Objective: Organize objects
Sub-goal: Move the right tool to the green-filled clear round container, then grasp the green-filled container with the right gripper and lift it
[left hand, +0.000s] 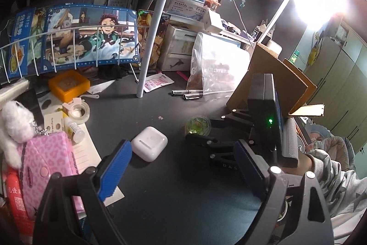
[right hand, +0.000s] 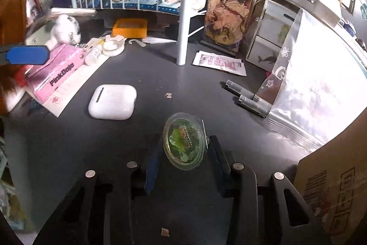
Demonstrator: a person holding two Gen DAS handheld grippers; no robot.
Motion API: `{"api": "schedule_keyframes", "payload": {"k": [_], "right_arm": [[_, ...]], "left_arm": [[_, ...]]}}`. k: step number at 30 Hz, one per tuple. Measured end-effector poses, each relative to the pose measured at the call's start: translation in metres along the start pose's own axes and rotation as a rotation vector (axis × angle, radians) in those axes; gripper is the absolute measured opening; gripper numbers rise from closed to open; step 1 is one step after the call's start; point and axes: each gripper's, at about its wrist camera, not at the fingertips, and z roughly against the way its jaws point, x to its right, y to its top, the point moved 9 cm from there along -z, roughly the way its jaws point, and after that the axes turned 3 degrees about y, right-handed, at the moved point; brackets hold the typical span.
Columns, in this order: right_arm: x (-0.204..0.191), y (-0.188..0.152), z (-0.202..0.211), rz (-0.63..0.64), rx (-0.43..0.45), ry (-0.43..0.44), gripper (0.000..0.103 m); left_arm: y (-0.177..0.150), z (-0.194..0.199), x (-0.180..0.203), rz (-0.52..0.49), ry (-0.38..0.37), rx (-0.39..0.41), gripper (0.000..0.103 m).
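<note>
My right gripper [right hand: 183,153] is shut on a small clear round candy tub with green contents [right hand: 184,141], held tilted just above the dark desk [right hand: 68,153]. In the left wrist view the tub [left hand: 198,126] sits between the right gripper's fingers [left hand: 199,140]. My left gripper [left hand: 183,164] is open and empty, hovering over the desk. A white earbud case [left hand: 149,143] lies just beyond its left finger; the case also shows in the right wrist view [right hand: 112,101].
A pink pouch [right hand: 55,70], tape roll [right hand: 112,46], small bottle [right hand: 93,55] and orange box [right hand: 129,28] crowd the left. A white shelf pole [right hand: 184,6], sachet [right hand: 219,62], two grey tubes [right hand: 248,98], a clear bag [right hand: 309,84] and a cardboard box [right hand: 332,187] stand to the right.
</note>
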Motion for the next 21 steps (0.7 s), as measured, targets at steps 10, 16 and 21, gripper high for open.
{"api": "schedule_keyframes", "payload": {"k": [10,16,21], "right_arm": [[-0.021,-0.006,0.021,-0.001,0.016,0.094,0.019],[-0.037,-0.019,0.029,-0.061,-0.04,0.247,0.021],[-0.036,-0.018,0.039,0.049,0.023,0.109,0.048]], "left_arm": [[0.0,-0.007,0.013,-0.016,-0.025,-0.036,0.089],[-0.004,-0.007,0.018,-0.014,-0.028,-0.049,0.089],[-0.004,-0.006,0.017,-0.01,-0.027,-0.051,0.089]]}}
